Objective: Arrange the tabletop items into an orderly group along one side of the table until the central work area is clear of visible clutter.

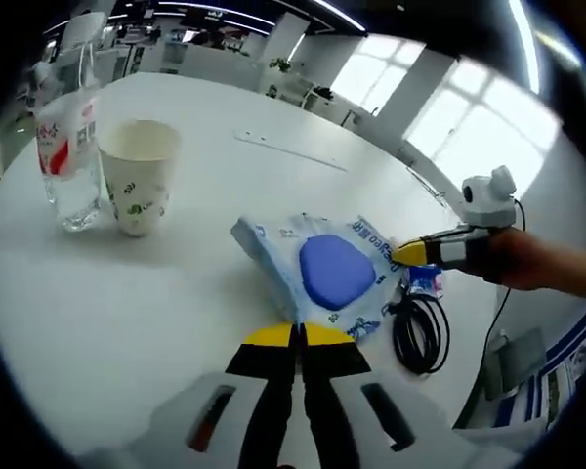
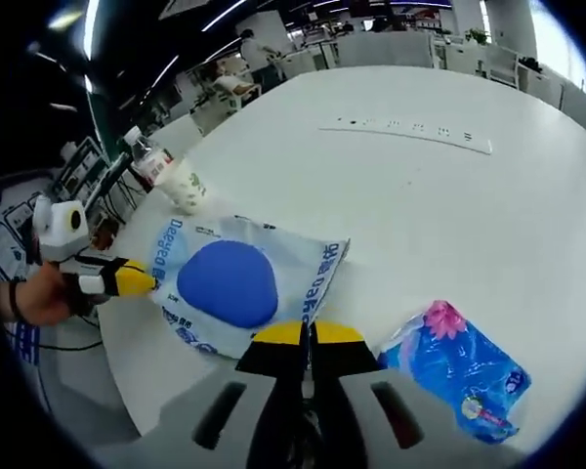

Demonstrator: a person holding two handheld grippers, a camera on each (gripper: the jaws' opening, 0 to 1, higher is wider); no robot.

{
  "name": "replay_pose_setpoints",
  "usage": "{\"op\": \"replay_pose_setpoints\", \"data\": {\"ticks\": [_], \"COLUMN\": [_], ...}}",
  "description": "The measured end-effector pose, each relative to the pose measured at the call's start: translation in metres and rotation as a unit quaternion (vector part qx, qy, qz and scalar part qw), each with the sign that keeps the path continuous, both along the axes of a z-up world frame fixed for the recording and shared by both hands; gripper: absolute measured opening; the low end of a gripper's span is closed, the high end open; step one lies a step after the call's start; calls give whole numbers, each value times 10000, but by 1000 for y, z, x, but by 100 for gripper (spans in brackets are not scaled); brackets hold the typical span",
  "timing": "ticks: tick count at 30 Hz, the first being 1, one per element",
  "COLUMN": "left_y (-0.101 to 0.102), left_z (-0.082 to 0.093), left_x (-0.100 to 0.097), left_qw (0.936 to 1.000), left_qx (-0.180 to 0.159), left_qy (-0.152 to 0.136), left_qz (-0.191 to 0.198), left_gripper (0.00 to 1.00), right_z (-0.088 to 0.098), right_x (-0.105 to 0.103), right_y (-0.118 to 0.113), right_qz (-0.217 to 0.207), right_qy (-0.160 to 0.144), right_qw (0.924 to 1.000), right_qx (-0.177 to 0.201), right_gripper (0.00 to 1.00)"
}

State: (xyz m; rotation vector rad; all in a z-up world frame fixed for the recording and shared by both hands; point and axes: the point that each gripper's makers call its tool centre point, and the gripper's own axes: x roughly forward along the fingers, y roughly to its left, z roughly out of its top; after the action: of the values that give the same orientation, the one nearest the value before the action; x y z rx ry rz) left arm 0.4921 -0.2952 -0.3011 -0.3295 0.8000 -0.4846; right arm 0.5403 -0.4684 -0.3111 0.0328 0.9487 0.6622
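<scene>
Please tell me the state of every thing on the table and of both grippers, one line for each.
Left gripper: shut, empty.
Right gripper: shut, empty.
Wet wipes pack: lying flat.
Paper cup: upright, open top.
Water bottle: upright.
Small blue packet: lying flat.
Black cable: coiled.

My round white table point(image 1: 127, 313) carries a clear plastic water bottle with a red-and-white label point(image 1: 66, 147) just beside a white paper cup with green print point(image 1: 139, 176). Nearer me lies a pale blue wipes pack with a blue oval lid point(image 1: 327, 269), a small blue floral tissue packet point(image 2: 456, 369), and a coiled black cable point(image 1: 420, 337).
</scene>
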Motion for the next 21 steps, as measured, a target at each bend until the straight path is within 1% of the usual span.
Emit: {"op": "replay_pose_setpoints", "data": {"ticks": [5, 8, 12, 17, 21], "left_y": [11, 17, 28, 36, 44], "left_z": [3, 3, -2, -6, -9], "left_x": [17, 28, 41, 53, 60], "left_qw": [9999, 9998, 9990, 9984, 9972], "left_qx": [14, 11, -14, -42, -82], "left_qy": [-54, -71, 3, -25, 6], "left_qz": [95, 158, 442, 558, 741], "left_gripper": [0, 0, 0, 0, 0], "right_z": [3, 4, 3, 4, 9], "right_x": [-6, -7, -8, -1, 12], "right_y": [5, 9, 19, 27, 32], "right_qz": [-70, -125, -85, -101, -178], "right_qy": [-7, 0, -45, -121, -255], "right_qw": [9999, 9998, 9999, 9998, 9994], "right_qx": [77, 134, 120, 98, 175], "right_gripper": [0, 0, 0, 0, 0]}}
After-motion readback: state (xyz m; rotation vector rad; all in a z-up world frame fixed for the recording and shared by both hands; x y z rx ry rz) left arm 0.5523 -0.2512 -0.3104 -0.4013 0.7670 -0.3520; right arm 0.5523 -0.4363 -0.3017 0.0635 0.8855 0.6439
